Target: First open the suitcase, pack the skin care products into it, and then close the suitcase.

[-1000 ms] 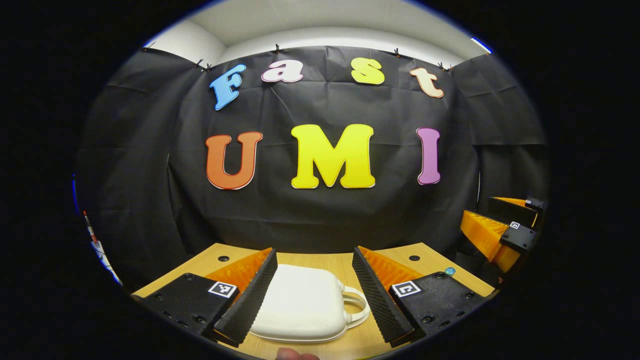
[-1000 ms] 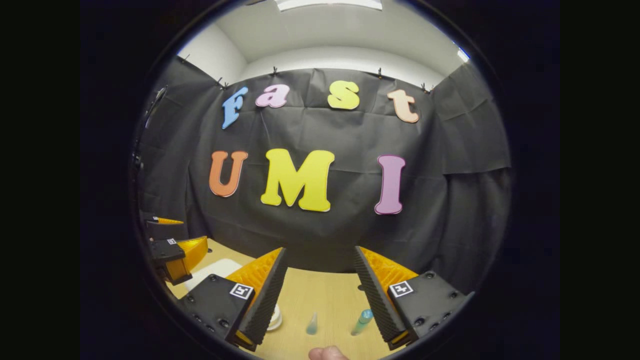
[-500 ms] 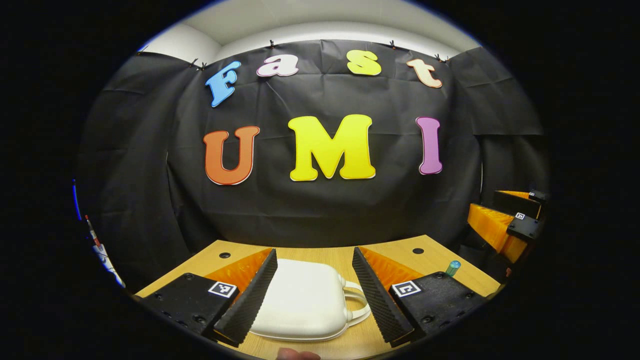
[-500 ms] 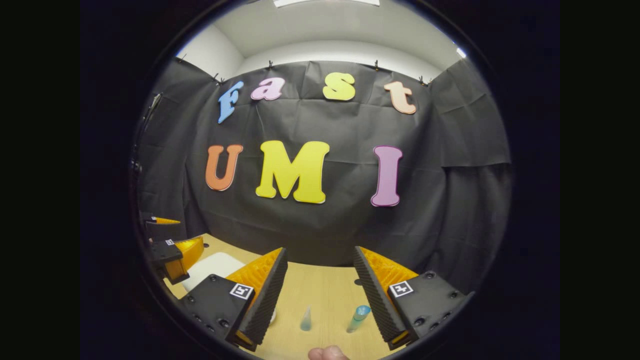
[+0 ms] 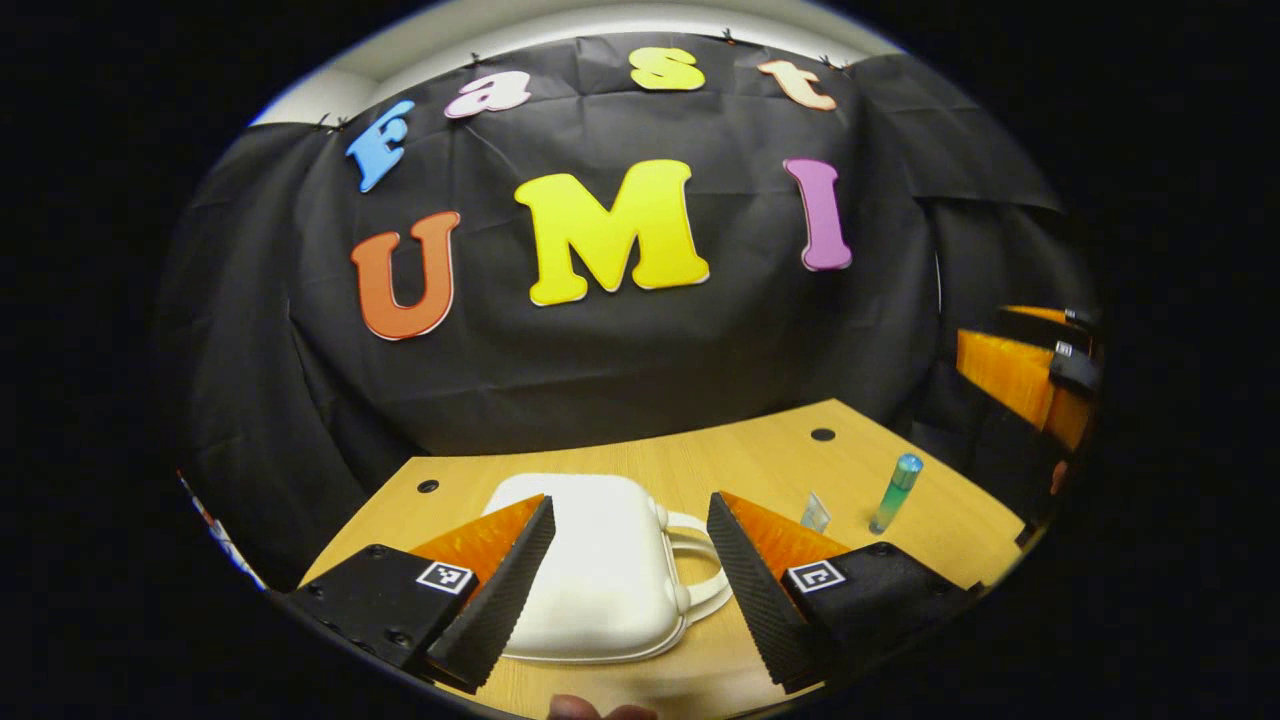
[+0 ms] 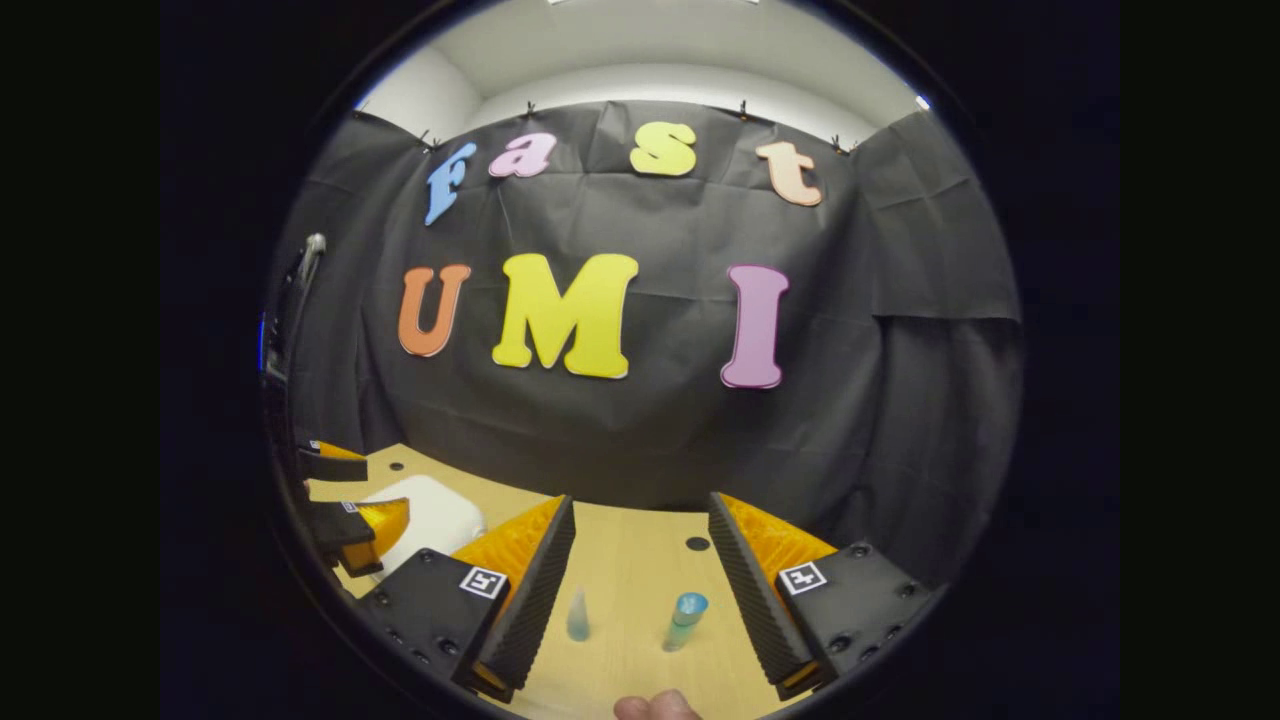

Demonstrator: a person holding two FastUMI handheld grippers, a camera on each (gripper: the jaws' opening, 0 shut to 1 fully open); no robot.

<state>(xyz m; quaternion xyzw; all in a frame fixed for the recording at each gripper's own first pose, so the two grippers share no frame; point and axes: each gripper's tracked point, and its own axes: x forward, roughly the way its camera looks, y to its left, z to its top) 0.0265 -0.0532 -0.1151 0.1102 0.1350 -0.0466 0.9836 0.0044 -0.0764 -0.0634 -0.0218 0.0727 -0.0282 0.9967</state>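
A small white suitcase (image 5: pixel 595 565) lies closed on the wooden table, handle to the right. My left gripper (image 5: pixel 630 575) is open above it, fingers on either side of its right half. A blue-capped green bottle (image 5: pixel 893 492) and a small clear tube (image 5: pixel 815 512) stand to the right. In the right gripper view the bottle (image 6: pixel 684 620) and the tube (image 6: pixel 578 615) stand between the open fingers of my right gripper (image 6: pixel 640 600). The suitcase (image 6: pixel 432 518) is at the left there, behind the left gripper (image 6: pixel 345 505).
The wooden table (image 5: pixel 740 465) has small round holes (image 5: pixel 822 435) near its back edge, against the black cloth wall. The right gripper (image 5: pixel 1025 370) hangs at the far right of the left gripper view. A fingertip (image 6: pixel 655 707) shows at the bottom edge.
Both cameras have tilted down, so more of the table shows. The suitcase, bottle and tube now sit higher in the views. Both grippers stay open.
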